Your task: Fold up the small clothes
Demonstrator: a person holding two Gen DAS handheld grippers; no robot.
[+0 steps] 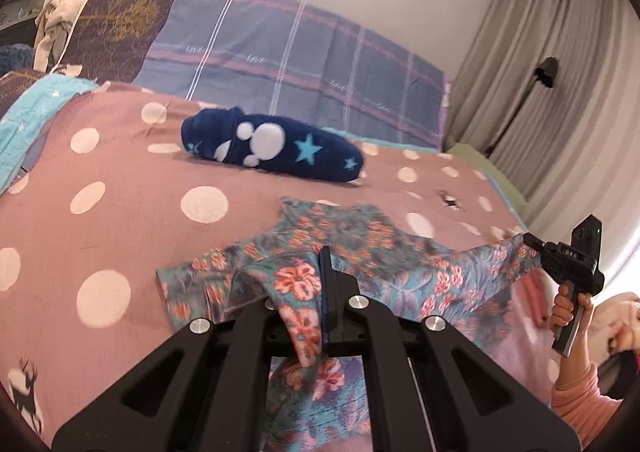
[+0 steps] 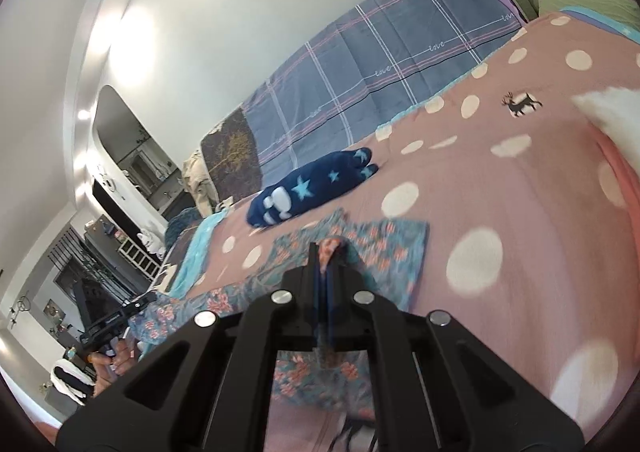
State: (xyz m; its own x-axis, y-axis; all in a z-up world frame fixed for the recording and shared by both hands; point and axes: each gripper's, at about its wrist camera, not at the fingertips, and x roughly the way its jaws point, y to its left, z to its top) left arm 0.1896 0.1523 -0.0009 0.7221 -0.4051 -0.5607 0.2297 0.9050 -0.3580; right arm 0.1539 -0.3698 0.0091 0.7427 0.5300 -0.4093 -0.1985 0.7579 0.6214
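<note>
- Two grippers pinch the same floral garment (image 1: 340, 252): your left gripper (image 1: 325, 252) has its jaws pressed together on a bunched fold of the cloth, and your right gripper (image 2: 326, 248) is clamped on another gathered edge.
- The garment lies on the pink polka-dot bedspread (image 1: 120, 179), partly lifted. Its far portion rests flat toward 12 o'clock of both grippers; its near portion hangs beneath them.
- The governing relation: the cloth's long axis runs between your two hands, from the left gripper out toward 3 o'clock, where the right gripper (image 1: 568, 252) holds the far end taut. Neither hand is nearer; each is already on the fabric.
- Judged from this, the coming move is a joint carry toward 12 o'clock to lay the held edge over the flat part (keep the hands level, or the fold will skew).
- The navy star-patterned item (image 1: 272, 147) sits well apart at 12 o'clock.
- The left wrist view shows the stretched span and your right hand (image 1: 568, 308); the right wrist view shows the flat far corner (image 2: 416, 236) and the left gripper (image 2: 116, 316) at 9 o'clock.
</note>
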